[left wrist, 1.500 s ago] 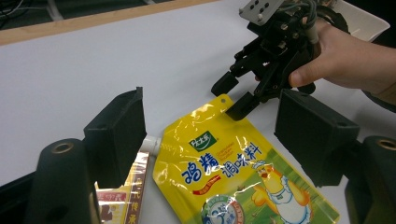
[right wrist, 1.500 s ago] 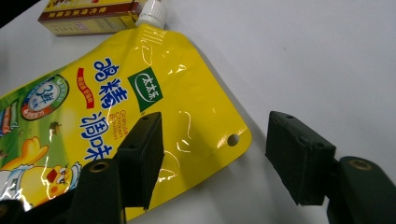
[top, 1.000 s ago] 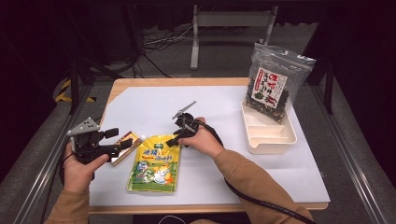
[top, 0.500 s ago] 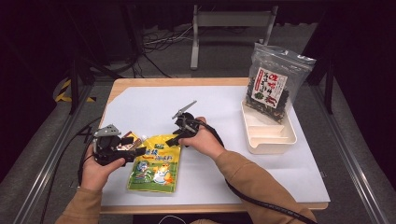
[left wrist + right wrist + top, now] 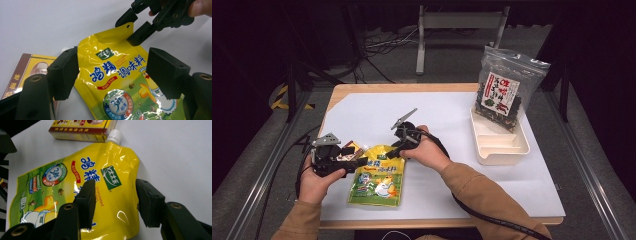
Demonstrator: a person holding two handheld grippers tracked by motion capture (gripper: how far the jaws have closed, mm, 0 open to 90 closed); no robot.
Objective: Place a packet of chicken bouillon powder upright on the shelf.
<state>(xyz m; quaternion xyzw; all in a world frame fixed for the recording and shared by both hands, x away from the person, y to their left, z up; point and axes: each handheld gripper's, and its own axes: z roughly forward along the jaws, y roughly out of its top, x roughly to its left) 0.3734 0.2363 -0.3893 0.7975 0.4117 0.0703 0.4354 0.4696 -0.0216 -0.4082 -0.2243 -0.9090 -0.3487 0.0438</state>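
Straddling the pouch's (image 5: 82, 187) top corner, our right gripper's (image 5: 113, 202) jaws were closing, not yet pinching; left gripper (image 5: 112, 72) gaped alongside.

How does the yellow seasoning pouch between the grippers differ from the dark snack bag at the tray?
The yellow spouted pouch lies flat on the white table; the clear dark-filled bag stands leaning in the cream tray. The pouch is opaque yellow and green with a white screw cap; the bag is see-through with a white and red label. The right gripper straddles the pouch's top corner; nothing touches the bag. Both are sealed food packs.
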